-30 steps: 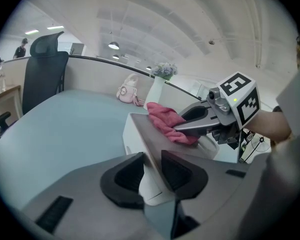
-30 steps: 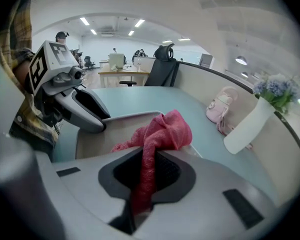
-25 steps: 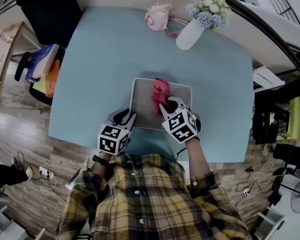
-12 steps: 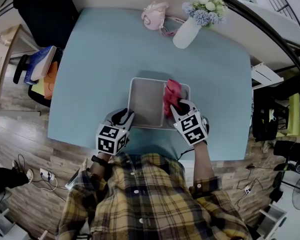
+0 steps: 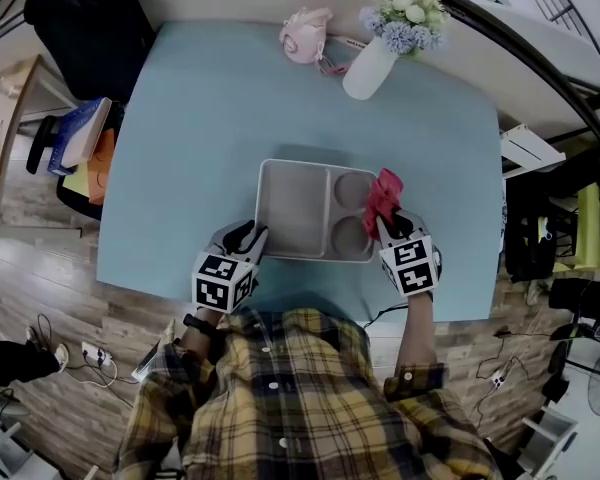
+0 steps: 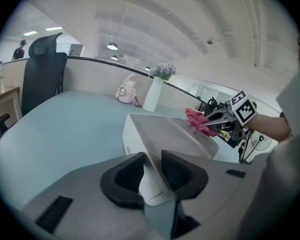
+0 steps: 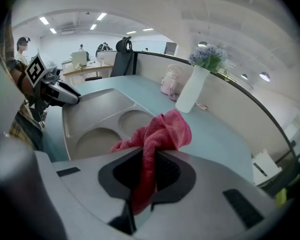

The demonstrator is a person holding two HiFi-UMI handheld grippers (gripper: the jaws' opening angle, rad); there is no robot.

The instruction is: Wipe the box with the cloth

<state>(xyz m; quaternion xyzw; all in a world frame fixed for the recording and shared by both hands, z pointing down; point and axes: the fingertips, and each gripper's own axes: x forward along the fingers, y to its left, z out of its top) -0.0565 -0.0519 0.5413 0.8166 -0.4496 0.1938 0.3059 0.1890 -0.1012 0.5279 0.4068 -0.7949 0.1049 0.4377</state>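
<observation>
The left gripper [image 5: 248,236] pinches the shallow grey plastic box [image 5: 292,208] by its rim, but the crumpled red cloth [image 5: 383,190] clamped in the right gripper [image 5: 385,216] sits at the box's centre-right edge and could slide off.

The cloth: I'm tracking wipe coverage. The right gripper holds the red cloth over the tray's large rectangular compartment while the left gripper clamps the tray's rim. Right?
Not quite. In the head view the right gripper holds the red cloth at the tray's right edge, beside the round compartments, not over the large one. The left gripper does clamp the rim.
</observation>
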